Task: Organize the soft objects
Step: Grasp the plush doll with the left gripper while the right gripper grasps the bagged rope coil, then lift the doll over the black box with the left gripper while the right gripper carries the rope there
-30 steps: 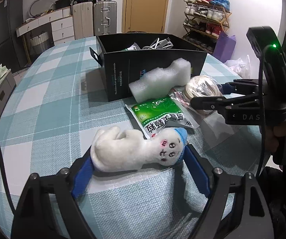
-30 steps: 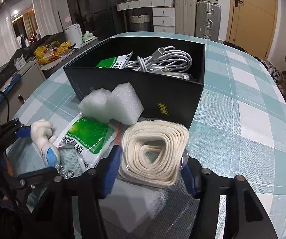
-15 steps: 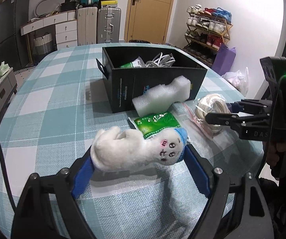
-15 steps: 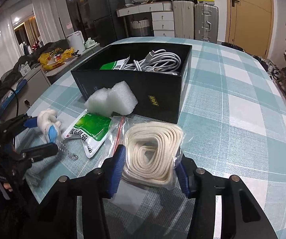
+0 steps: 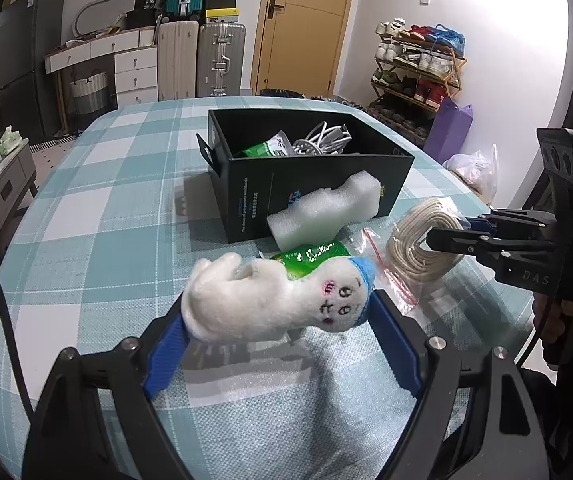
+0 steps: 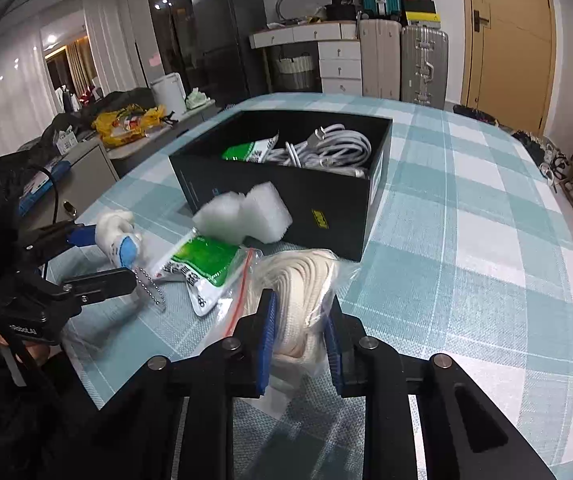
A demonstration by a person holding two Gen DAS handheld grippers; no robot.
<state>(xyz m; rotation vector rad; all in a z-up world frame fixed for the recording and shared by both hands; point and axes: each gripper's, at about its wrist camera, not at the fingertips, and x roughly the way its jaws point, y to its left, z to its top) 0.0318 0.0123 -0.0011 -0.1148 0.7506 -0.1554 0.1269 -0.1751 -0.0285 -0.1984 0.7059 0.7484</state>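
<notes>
A white plush toy [image 5: 270, 300] with a blue cap and a stitched face hangs above the checked tablecloth, and my left gripper [image 5: 276, 320] is shut on it, one blue pad at each end. From the right wrist view the toy [image 6: 120, 236] sits in the left gripper [image 6: 106, 256], a bead chain [image 6: 150, 284] dangling from it. My right gripper [image 6: 300, 320] has its jaws closing hard on a cream rope coil [image 6: 298, 280] in a clear bag, squeezed narrow and tipped on edge. The coil [image 5: 402, 232] and the right gripper [image 5: 446, 232] show at the right of the left wrist view.
A black open box [image 5: 306, 196] stands mid-table with white cables [image 5: 322, 140] and a green packet inside. A white foam block [image 5: 326, 208] leans on its front wall. Another green packet [image 5: 306, 256] lies flat behind the toy. The table's edge runs close on the right.
The right gripper's jaws closed from wide around the flat coil to tight on it, and the coil now stands on edge, raised. The left gripper lifted the toy a little.
</notes>
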